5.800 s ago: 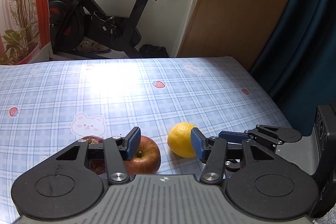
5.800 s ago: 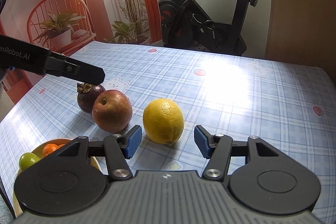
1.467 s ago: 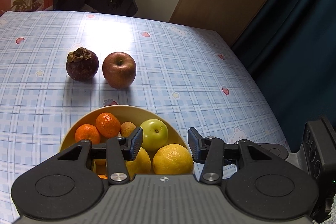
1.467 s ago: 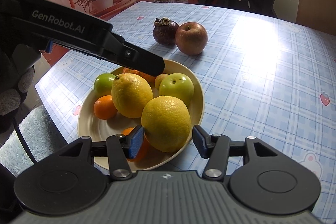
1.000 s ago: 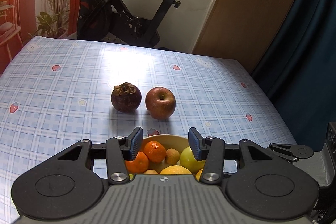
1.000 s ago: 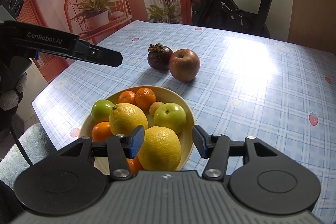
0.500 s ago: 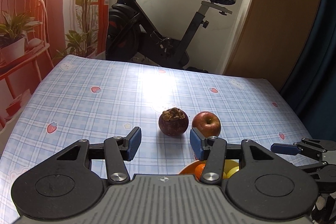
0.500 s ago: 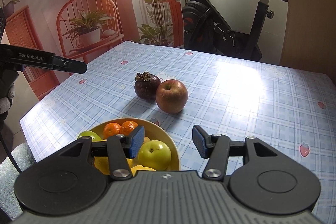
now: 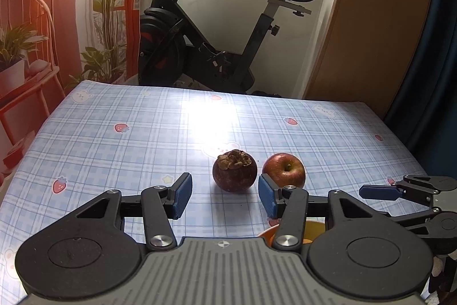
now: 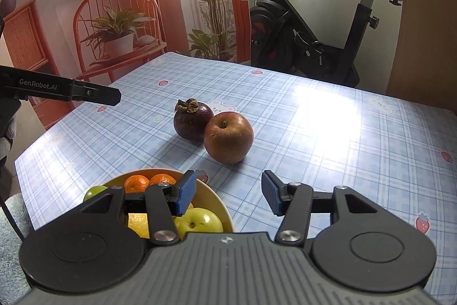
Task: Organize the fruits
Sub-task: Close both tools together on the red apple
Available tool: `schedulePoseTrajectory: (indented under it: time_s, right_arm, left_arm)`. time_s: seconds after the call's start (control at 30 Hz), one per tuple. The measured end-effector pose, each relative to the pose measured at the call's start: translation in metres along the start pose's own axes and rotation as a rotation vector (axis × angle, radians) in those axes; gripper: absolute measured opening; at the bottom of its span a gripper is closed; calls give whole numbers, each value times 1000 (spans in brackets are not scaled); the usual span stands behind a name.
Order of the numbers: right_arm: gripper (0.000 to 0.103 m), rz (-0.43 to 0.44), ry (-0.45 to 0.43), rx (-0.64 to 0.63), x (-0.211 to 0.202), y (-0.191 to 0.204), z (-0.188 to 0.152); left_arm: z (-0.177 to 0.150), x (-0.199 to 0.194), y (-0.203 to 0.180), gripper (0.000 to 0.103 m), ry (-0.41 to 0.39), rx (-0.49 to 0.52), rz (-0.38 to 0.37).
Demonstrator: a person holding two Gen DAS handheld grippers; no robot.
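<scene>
A dark purple mangosteen [image 9: 234, 175] and a red apple [image 9: 284, 169] sit side by side on the blue checked tablecloth [image 9: 142, 139]. My left gripper [image 9: 225, 200] is open and empty, with the mangosteen a little ahead of its blue pads. The right gripper [image 10: 228, 195] is open and empty too, short of the apple [image 10: 228, 137] and the mangosteen [image 10: 192, 119]. Under its left finger stands the yellow bowl [image 10: 217, 199] holding tangerines [image 10: 137, 182], a green apple [image 10: 198, 220], a lemon [image 10: 138, 220] and a lime [image 10: 94, 192]. Only a sliver of the bowl [image 9: 267, 233] shows in the left wrist view.
An exercise bike [image 9: 205, 47] stands beyond the table's far edge, next to a wooden door [image 9: 371, 33]. A red chair with potted plants [image 10: 114, 42] is off the table's left side. A gloved hand [image 10: 7, 130] holds the left gripper at the near left corner.
The lemon that lay on the table went into the bowl. Over the last second both grippers drew back from the bowl, which slid to the bottom of both views.
</scene>
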State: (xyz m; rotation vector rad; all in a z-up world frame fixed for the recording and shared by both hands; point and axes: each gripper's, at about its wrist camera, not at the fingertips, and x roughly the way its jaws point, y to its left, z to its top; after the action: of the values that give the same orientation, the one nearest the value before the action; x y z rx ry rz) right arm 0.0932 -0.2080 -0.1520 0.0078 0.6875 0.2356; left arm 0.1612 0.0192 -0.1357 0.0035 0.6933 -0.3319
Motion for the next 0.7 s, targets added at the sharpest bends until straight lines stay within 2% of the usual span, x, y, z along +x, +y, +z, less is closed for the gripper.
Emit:
schedulePoseTrajectory:
  time_s: [0.23, 0.4, 0.7]
  right_arm:
    - [55, 6, -4, -61, 16, -5, 12]
    - [56, 28, 10, -115, 37, -7, 16]
    - [58, 49, 26, -135, 71, -13, 20]
  left_arm:
    - [11, 12, 5, 54, 4, 9, -9]
    - [18, 25, -2, 54, 37, 5, -63]
    - [23, 65, -16, 53, 114, 8, -162]
